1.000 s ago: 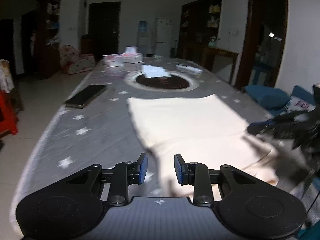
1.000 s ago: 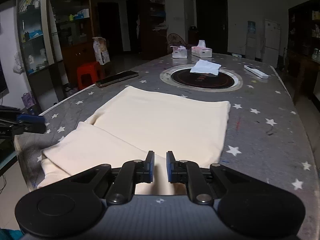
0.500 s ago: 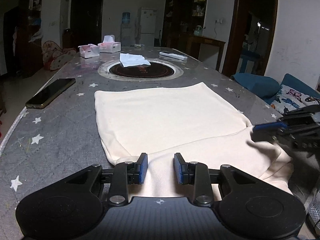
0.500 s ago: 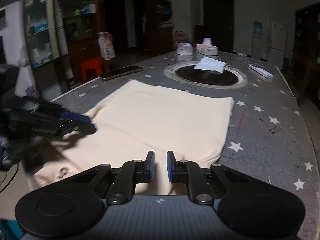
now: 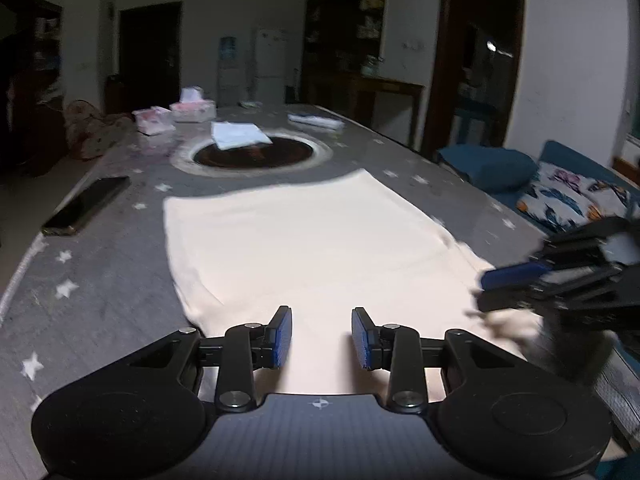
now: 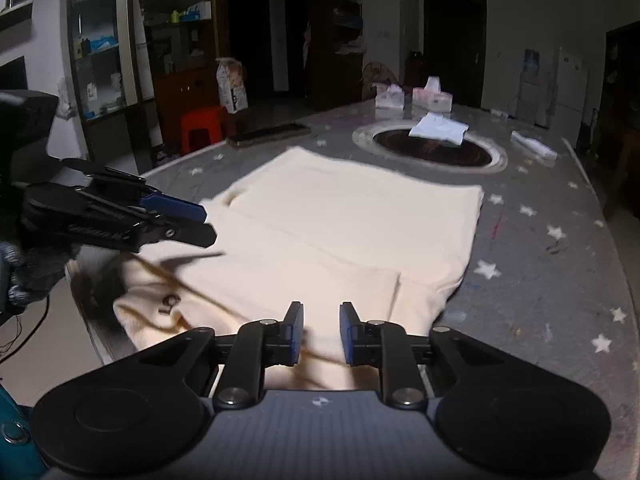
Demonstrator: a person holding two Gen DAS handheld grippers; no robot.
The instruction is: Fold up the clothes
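Note:
A cream garment [image 5: 304, 240] lies flat on the grey star-patterned table, its near part folded over; it also shows in the right wrist view [image 6: 340, 232]. My left gripper [image 5: 321, 338] is open and empty, low over the garment's near edge. My right gripper [image 6: 320, 334] is open a little and empty, over the folded near edge. The right gripper also shows at the right of the left wrist view [image 5: 516, 284], and the left gripper at the left of the right wrist view [image 6: 188, 220], each by a side of the garment.
A black phone [image 5: 86, 206] lies left of the garment. Behind it are a round inset hotplate [image 5: 254, 154] with a white cloth [image 5: 238, 134], tissue boxes [image 5: 192, 110] and a remote [image 5: 316, 120]. A blue sofa with cushions [image 5: 492, 170] stands right; a red stool [image 6: 200, 128] left.
Both grippers have moved in over the garment's near edge. The right gripper's fingers have spread slightly. The left gripper has swung in from the left of the cloth.

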